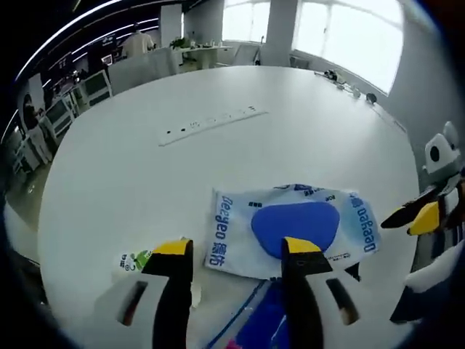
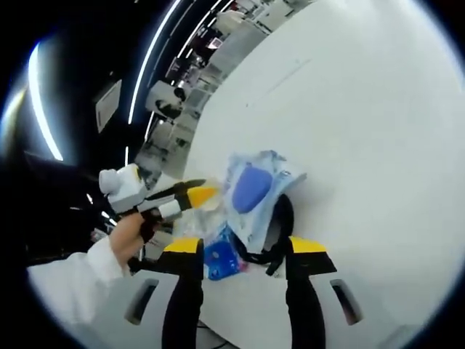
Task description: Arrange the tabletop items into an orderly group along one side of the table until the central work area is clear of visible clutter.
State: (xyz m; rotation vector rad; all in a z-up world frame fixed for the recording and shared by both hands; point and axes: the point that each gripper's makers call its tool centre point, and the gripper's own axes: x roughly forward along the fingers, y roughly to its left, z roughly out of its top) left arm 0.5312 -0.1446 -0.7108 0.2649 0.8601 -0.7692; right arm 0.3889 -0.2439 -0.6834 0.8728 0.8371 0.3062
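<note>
Mostly bare white surface (image 1: 145, 182) runs wide toward its far edge, crossed by one flat power strip (image 1: 212, 124). Near edge: white-and-blue packet (image 1: 290, 229), small green-marked packet (image 1: 134, 260), blue pouch (image 2: 218, 256), black strap (image 2: 280, 233) clustered. Left gripper (image 1: 236, 251) and right gripper (image 2: 245, 249) jaws spread wide, holding nothing.

A white pouch (image 1: 290, 229) with blue lettering and a big blue oval is lying flat on the white desk (image 1: 218, 167), lower centre of the left gripper view. A small white-and-green packet (image 1: 134, 260) is sitting at its left, and blue wrappers (image 1: 265, 320) (partly hidden) are lying below it. A black strap (image 2: 280, 233) is curling beside the pouch in the right gripper view.
</note>
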